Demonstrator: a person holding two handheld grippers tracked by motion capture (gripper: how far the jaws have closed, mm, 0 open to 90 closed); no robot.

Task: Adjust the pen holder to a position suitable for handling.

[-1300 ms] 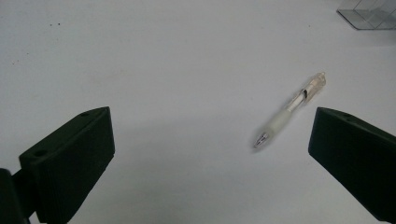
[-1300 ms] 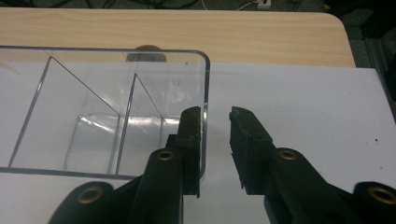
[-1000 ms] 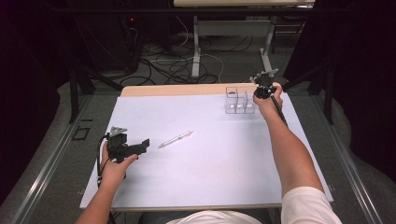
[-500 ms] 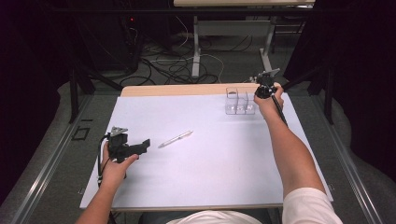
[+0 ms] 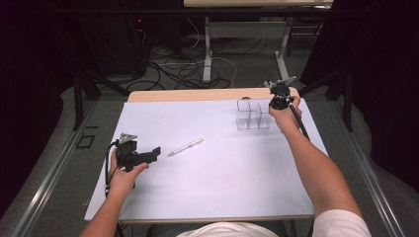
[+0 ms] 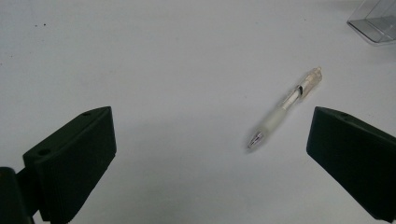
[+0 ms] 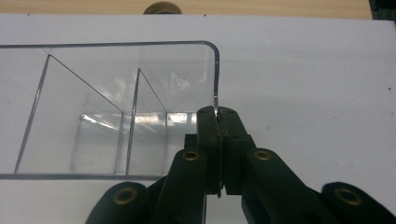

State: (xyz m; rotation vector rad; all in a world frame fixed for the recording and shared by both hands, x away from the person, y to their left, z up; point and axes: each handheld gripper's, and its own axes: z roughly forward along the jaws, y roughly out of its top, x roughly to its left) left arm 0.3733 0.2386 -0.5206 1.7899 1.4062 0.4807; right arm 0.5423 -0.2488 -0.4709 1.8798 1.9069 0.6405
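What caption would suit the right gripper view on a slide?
The right gripper pinches the side wall of a clear divided organizer standing on the white table.

The high view looks forward and down over the whole white table [image 5: 222,187] from the person's side, the left gripper view skims low and near toward the pen [image 6: 285,107], and the right gripper view looks steeply down, close on the clear divided box [image 7: 93,116], which the high view shares.

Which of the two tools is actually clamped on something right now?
The right tool: its jaws are pinched shut on the side wall of the clear organizer. The left tool stands open, the pen lying untouched ahead of it.
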